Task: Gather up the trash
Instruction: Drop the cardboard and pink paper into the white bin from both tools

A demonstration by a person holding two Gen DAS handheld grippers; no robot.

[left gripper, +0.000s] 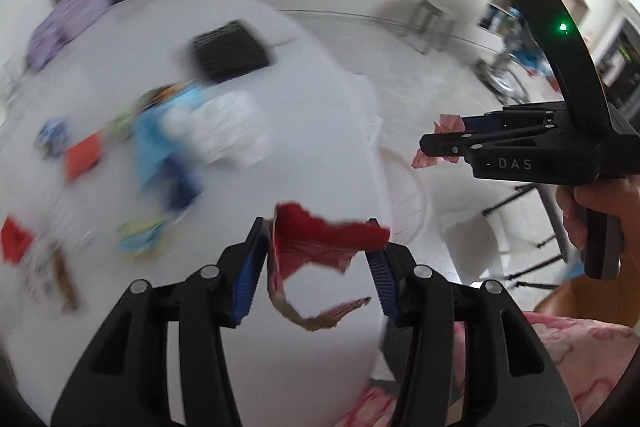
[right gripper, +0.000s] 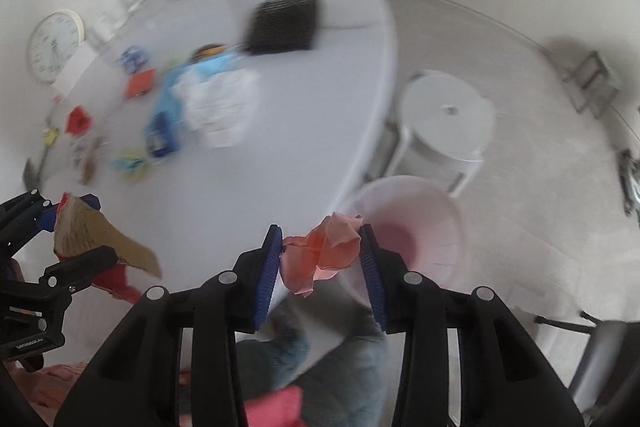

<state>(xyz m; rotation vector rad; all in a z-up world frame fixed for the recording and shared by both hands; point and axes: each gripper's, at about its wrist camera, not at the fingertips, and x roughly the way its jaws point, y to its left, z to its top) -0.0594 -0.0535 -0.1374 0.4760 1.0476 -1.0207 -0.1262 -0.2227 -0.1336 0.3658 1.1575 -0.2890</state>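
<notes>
Left gripper (left gripper: 318, 259) is clamping a torn red wrapper (left gripper: 324, 239) above the white table (left gripper: 304, 131). Right gripper (right gripper: 320, 259) is squeezing crumpled pink paper (right gripper: 324, 251), hovering beside the pale bin (right gripper: 416, 211).

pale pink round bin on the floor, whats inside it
The pale pink round bin shows only a darker pink, blurred bottom; no clear trash. Its near side is hidden behind the crumpled pink paper.

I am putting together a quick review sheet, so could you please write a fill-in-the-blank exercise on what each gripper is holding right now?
1. The left gripper is shut on a torn ____ cardboard scrap.
2. The right gripper is shut on a crumpled ____ paper.
3. Just past the white table edge, on the floor, stands a pale pink ____.

Missing words: red; pink; bucket
</notes>
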